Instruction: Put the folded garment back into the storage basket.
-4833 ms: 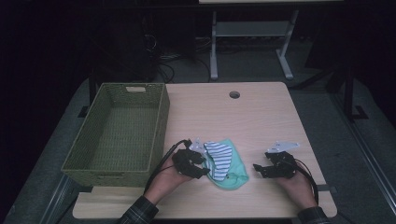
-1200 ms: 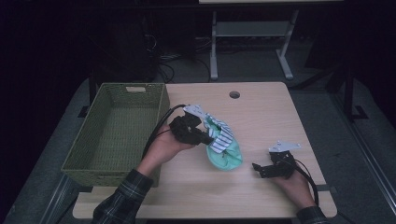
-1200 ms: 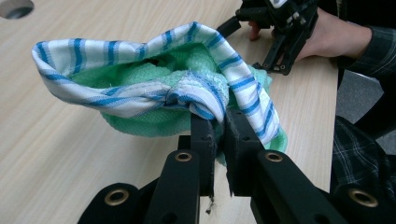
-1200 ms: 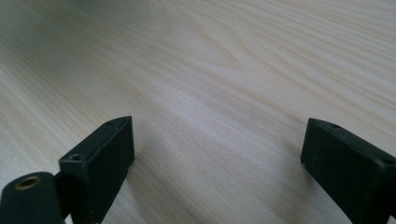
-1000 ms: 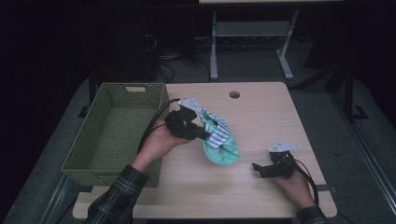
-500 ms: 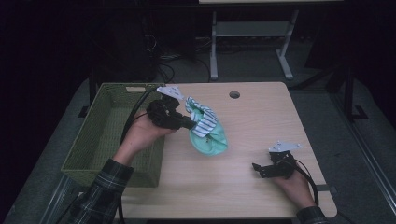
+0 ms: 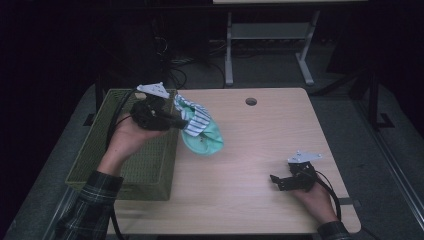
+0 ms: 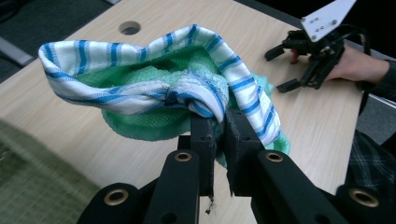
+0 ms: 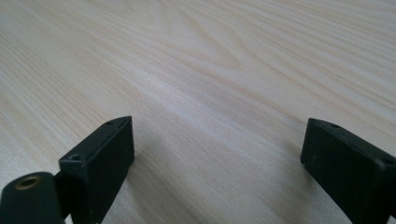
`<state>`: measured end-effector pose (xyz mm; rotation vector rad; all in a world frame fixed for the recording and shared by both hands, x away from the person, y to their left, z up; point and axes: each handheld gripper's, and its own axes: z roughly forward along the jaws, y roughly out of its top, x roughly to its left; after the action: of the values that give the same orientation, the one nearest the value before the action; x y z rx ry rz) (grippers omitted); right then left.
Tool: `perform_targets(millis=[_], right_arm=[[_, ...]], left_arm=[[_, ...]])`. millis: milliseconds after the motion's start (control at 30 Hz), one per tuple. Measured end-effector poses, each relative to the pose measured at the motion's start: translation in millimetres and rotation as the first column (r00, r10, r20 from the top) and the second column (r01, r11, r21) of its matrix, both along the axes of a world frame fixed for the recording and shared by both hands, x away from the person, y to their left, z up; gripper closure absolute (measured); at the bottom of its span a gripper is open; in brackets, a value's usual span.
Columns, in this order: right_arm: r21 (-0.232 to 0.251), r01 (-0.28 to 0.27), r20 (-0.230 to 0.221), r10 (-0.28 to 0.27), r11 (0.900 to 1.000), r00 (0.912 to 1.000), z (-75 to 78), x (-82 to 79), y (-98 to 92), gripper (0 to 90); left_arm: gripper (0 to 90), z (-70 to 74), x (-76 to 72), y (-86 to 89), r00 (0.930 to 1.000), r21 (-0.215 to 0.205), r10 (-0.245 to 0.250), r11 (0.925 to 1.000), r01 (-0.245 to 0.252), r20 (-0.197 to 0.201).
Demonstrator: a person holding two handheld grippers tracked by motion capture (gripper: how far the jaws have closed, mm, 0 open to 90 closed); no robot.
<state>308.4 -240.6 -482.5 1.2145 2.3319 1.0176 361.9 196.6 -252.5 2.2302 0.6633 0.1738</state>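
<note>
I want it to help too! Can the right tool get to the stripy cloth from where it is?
Probably yes: the right tool is open and only bare table lies between it and the stripy cloth, which the left tool holds.

The left tool (image 7: 176, 120) has carried the cloth (image 7: 200, 131) up toward the basket (image 7: 100, 150).

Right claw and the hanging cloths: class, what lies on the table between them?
Nothing: in the high view, bare table separates the right claw from the cloths held by the left claw.
</note>
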Motion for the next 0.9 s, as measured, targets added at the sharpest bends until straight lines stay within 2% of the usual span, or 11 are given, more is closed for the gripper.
perform_targets(millis=[267,533,733,900], right_arm=[[0.000,0.000,0.000,0.000,1.000,1.0000,0.0,0.0,0.0,9.2],[0.000,0.000,0.000,0.000,1.000,1.0000,0.0,0.0,0.0,9.2],[-0.001,-0.001,-0.002,0.001,1.000,1.0000,0.2,0.0,-0.1,9.2],[-0.003,-0.001,-0.003,0.001,1.000,1.0000,0.2,-0.1,-0.1,9.2]], left_arm=[[82.5,3.1,-2.9,29.1,0.9975,-0.009,0.070,0.9975,-0.070,0.007],[82.5,1.1,-5.6,61.5,0.9887,-0.010,0.150,0.9887,-0.150,0.013],[82.5,-4.0,-8.6,91.2,0.9753,-0.010,0.221,0.9753,-0.220,0.010],[82.5,-9.9,-11.1,117.2,0.9564,-0.044,0.292,0.9555,-0.292,0.005]])
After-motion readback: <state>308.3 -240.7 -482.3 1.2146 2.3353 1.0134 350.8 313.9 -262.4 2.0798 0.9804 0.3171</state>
